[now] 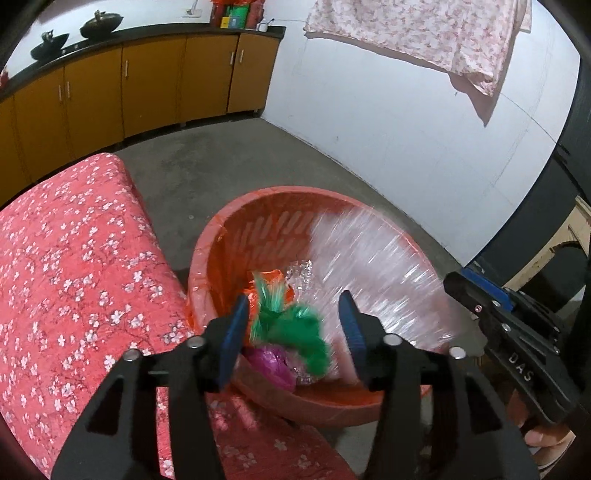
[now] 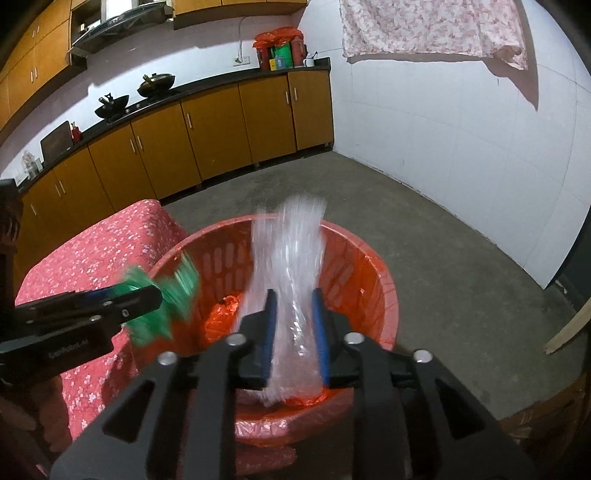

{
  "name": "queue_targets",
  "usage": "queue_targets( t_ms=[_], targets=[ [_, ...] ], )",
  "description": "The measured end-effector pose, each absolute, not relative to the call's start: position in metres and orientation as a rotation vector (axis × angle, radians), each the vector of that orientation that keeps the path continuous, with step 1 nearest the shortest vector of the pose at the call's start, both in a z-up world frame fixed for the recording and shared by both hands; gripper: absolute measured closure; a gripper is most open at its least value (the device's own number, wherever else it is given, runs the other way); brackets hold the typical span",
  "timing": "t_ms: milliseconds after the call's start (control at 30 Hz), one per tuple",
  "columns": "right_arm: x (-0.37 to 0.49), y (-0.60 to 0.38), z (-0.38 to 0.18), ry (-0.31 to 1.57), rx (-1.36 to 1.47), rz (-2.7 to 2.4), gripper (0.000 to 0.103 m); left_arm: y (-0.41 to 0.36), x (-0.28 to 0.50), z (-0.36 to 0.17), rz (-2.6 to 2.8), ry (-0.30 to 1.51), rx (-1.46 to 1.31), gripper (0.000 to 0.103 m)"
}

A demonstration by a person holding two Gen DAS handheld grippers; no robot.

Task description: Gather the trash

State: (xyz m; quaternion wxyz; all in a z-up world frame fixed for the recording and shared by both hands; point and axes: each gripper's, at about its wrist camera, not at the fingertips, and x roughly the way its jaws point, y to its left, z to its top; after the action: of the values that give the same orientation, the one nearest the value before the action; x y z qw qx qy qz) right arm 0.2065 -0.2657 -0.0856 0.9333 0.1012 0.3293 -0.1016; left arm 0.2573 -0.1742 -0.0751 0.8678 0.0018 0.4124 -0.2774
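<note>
A red slotted trash basket lined with a red bag stands on the floor; it also shows in the right wrist view. My left gripper is open above its near rim, with a blurred green plastic wrapper between and below its fingers. The wrapper shows by the left gripper in the right wrist view. My right gripper is partly open around a blurred clear plastic bag, which hangs over the basket. Orange, purple and foil trash lies inside.
A seat with a red flowered cover stands left of the basket. Orange cabinets with woks line the back wall. A flowered cloth hangs on the white wall. Grey concrete floor surrounds the basket.
</note>
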Motion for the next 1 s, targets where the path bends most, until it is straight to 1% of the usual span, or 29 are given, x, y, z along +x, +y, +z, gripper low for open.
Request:
queue_targets(
  t_ms=[100,133,167,200,233,267,333,433,467,600,767,1000],
  targets=[
    [0.201,-0.265,-0.082,0.659,0.209,-0.221,0.065,-0.165,0.256,-0.074,-0.562,0.860,-0.013,0.040],
    [0.199,-0.264,-0.080,0.651,0.207,-0.226,0.056,-0.159,0.255,-0.072,-0.552,0.854,-0.020,0.035],
    [0.196,-0.264,-0.078,0.641,0.204,-0.234,0.044,-0.154,0.253,-0.070,-0.543,0.847,-0.024,0.028],
    [0.191,-0.262,-0.074,0.618,0.198,-0.247,0.037,-0.147,0.250,-0.066,-0.529,0.831,-0.029,0.025],
    [0.184,-0.259,-0.070,0.585,0.189,-0.266,0.023,-0.140,0.245,-0.062,-0.515,0.811,-0.031,0.019],
    [0.179,-0.257,-0.066,0.557,0.178,-0.286,0.012,-0.134,0.238,-0.057,-0.495,0.784,-0.029,0.012],
    [0.163,-0.248,-0.054,0.479,0.131,-0.333,0.004,-0.118,0.225,-0.048,-0.458,0.730,-0.020,0.006],
    [0.145,-0.234,-0.041,0.432,0.068,-0.358,0.004,-0.097,0.198,-0.033,-0.401,0.645,0.002,0.005],
    [0.138,-0.226,-0.036,0.418,0.043,-0.367,0.004,-0.088,0.188,-0.027,-0.378,0.610,0.007,0.003],
    [0.117,-0.200,-0.021,0.406,-0.013,-0.366,0.004,-0.057,0.151,-0.010,-0.285,0.513,0.011,0.002],
    [0.086,-0.173,-0.014,0.396,-0.001,-0.304,0.004,-0.020,0.108,0.003,-0.177,0.470,0.001,0.002],
    [0.048,-0.143,-0.007,0.383,0.039,-0.211,0.004,0.008,0.057,0.014,-0.083,0.402,0.027,0.002]
  ],
)
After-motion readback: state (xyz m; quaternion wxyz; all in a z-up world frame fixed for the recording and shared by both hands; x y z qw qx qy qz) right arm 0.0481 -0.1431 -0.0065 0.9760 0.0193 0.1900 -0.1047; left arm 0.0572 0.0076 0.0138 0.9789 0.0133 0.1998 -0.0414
